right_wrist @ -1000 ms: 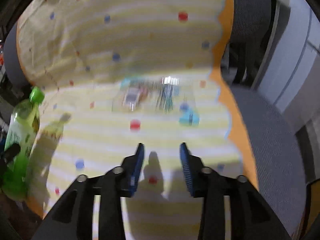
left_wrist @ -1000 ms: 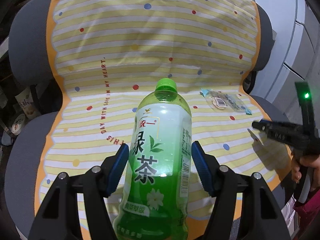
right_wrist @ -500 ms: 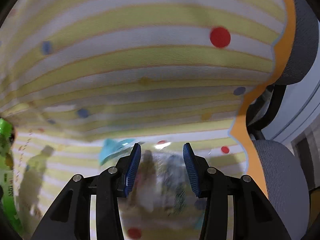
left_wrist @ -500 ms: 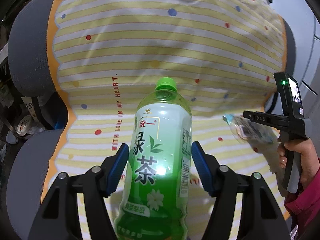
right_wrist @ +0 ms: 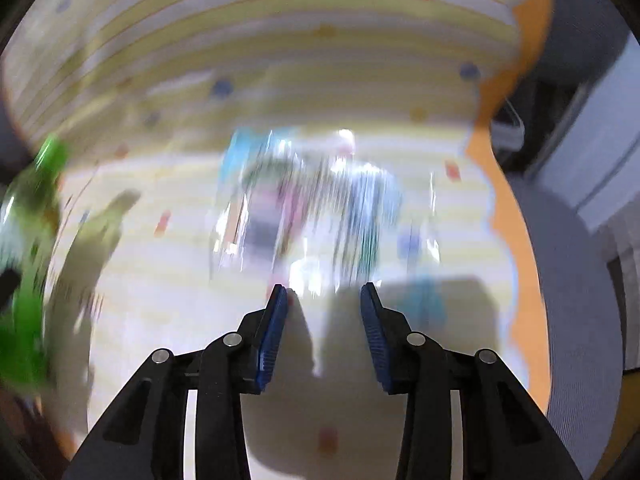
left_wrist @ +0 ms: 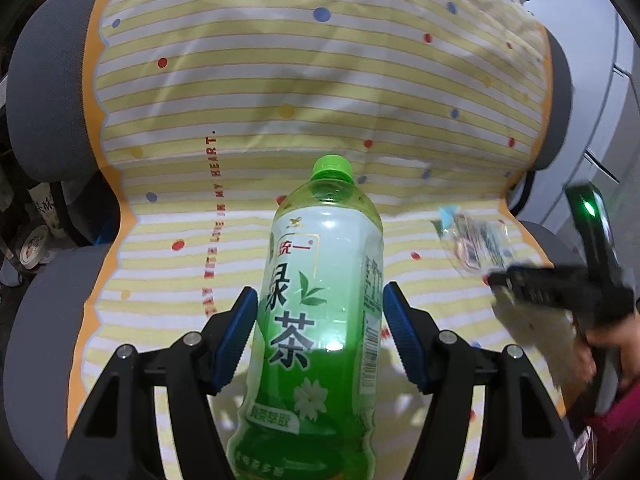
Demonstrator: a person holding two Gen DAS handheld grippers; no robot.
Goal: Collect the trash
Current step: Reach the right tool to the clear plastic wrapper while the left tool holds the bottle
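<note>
Green tea bottle, green cap up, roughly upright, sits between the blue pads of the left gripper. Pads lie against bottle's sides at label height; gripper pinching it. Liquid fills lower part only. Bottle also shows as a green blur at far left of right wrist view.

Clear plastic wrapper w/ printed label and a blue corner lies flat on the striped cloth, to the right of bottle, well apart from it. In right wrist view the wrapper is heavily motion-blurred, just ahead of the right gripper. Its fingers are spread, nothing between pads; tips near wrapper's near edge, contact can't be judged.

Cloth (yellow/white stripes, coloured dots, orange border) covers seat + back of a grey chair. Right gripper body blurred at right edge of left view, green light lit.
</note>
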